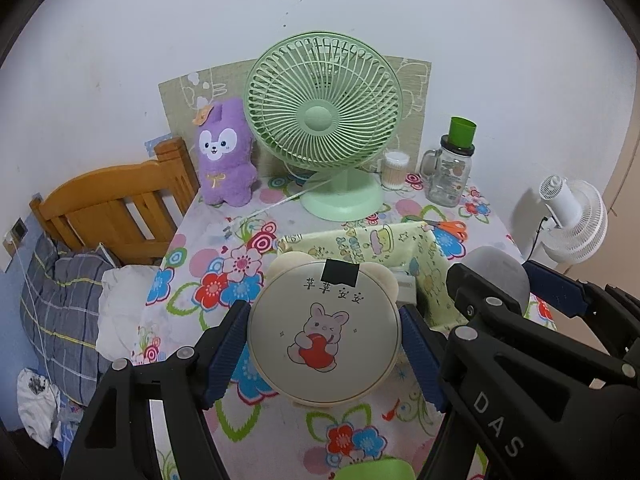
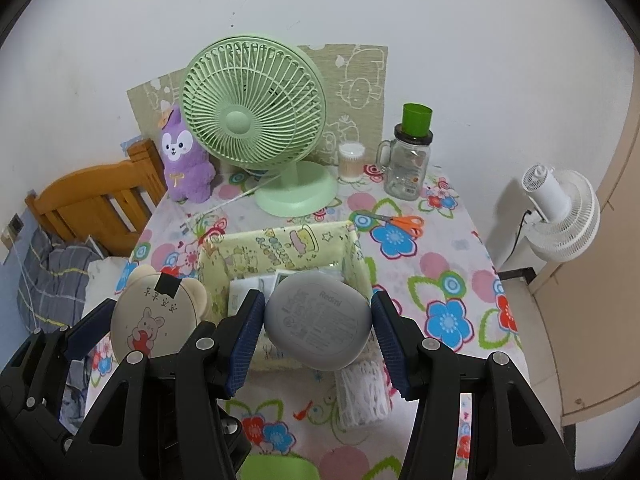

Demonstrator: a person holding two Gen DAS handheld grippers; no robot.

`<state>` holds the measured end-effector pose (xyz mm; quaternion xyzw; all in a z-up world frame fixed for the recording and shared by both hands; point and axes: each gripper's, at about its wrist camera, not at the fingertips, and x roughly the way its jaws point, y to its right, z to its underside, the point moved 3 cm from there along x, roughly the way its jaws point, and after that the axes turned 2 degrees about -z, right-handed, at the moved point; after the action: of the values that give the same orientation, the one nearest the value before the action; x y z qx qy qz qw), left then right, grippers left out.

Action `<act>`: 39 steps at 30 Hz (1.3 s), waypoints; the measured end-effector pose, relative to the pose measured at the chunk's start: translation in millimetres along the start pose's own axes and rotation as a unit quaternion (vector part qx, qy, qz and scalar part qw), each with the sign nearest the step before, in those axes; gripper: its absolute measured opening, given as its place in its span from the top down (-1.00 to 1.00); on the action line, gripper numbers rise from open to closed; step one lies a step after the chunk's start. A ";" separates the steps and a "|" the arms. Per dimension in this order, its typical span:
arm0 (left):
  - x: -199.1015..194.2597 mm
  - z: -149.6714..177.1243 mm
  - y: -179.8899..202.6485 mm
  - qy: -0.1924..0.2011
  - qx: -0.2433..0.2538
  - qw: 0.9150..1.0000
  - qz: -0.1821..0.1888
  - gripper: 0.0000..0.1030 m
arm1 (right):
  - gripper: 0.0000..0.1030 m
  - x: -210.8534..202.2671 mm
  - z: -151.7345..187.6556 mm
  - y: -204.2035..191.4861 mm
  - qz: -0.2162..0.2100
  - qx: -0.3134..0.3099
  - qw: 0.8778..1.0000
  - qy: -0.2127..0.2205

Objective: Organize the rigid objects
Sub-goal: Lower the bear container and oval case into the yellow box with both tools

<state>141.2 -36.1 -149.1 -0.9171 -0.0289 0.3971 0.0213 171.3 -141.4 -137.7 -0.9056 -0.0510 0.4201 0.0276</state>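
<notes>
My left gripper (image 1: 324, 344) is shut on a round cream bear-eared case (image 1: 324, 332) with a rabbit print, held above the floral table left of the basket; the case also shows in the right wrist view (image 2: 154, 320). My right gripper (image 2: 318, 330) is shut on a grey oval Redmi case (image 2: 318, 322), held over the near part of the yellow cloth-lined basket (image 2: 280, 244). The grey case shows in the left wrist view (image 1: 500, 276) at right, beside the basket (image 1: 424, 256). White packets (image 2: 248, 286) lie inside the basket.
A green desk fan (image 2: 256, 128), purple plush (image 2: 184, 156), cotton-swab jar (image 2: 351, 162), glass mug with green cup (image 2: 408, 168) and orange scissors (image 2: 404, 222) stand at the table's back. A white mesh item (image 2: 364, 396) lies by the basket. Bed at left, white fan (image 2: 560, 216) at right.
</notes>
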 end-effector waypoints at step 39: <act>122.6 7.1 12.3 -0.105 0.015 0.994 0.009 -0.48 | -0.14 128.5 5.2 17.2 0.017 0.024 0.994 -0.106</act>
<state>220.2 -39.7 -243.9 -0.8700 -0.0173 0.4919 0.0283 251.0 -143.6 -240.0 -0.8560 -0.0276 0.5149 0.0368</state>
